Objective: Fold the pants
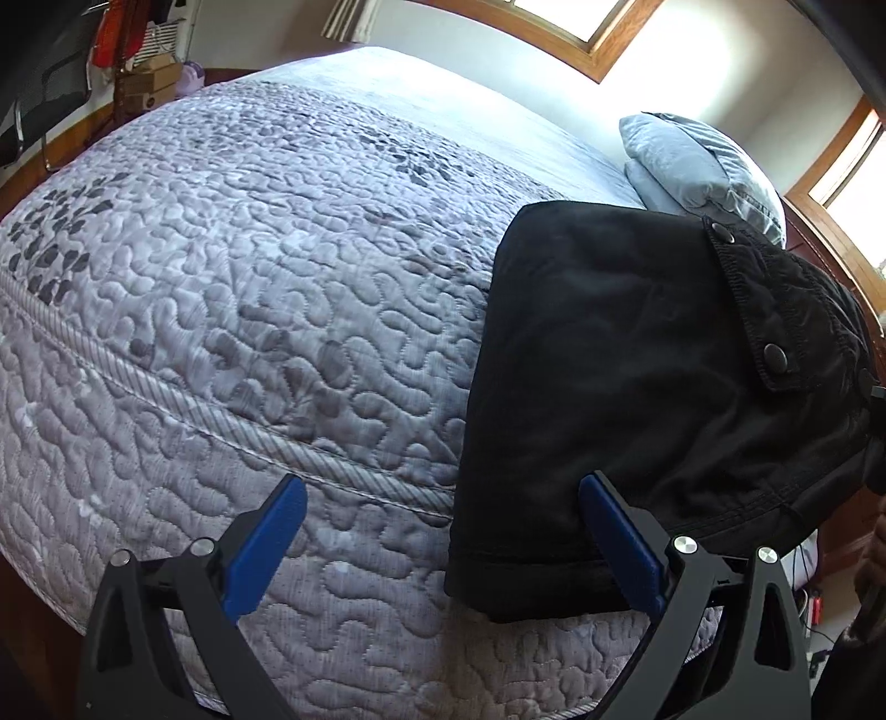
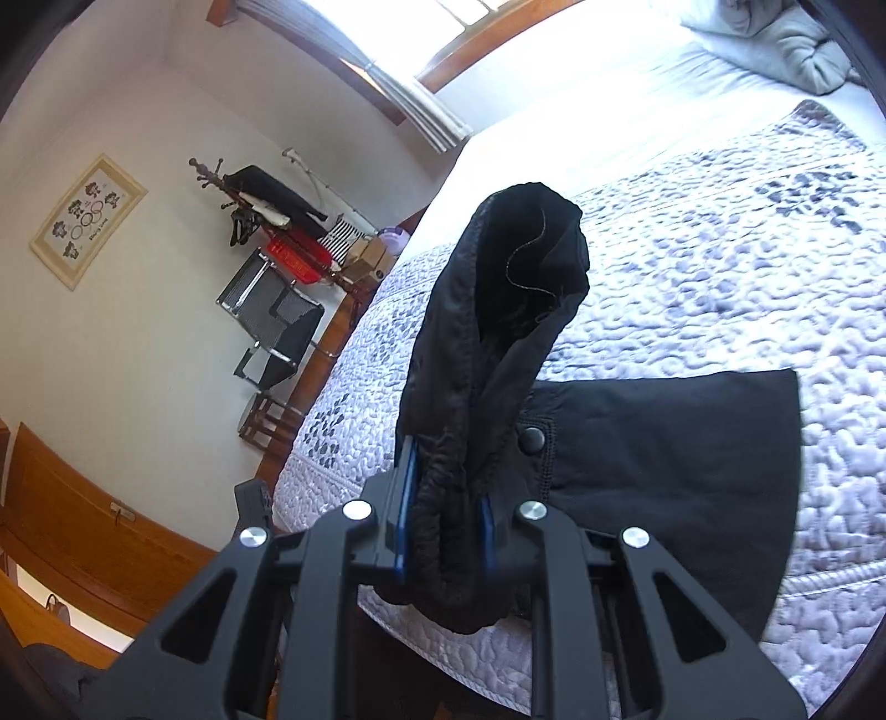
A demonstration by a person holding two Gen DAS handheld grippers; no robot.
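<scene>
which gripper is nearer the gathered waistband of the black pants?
Right. The right gripper is shut on the gathered waistband of the black pants, holding it above the quilted bedspread. The left gripper is open at the opposite folded edge, gripping nothing.

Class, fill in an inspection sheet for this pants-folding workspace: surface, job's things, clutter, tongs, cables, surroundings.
Surface: bed with a grey quilt, bare apart from the pants and pillows.
Job's things: black pants, partly folded at the bed's near edge; the waistband end is lifted off the bed.
Clutter: two pillows at the head of the bed.
Tongs: left tongs open, empty, one finger over the pants' edge; right tongs shut on the bunched waistband.
Cables: thin cables on the floor by the bed.
Surroundings: chair, coat rack, framed picture, sunlit windows.
</scene>
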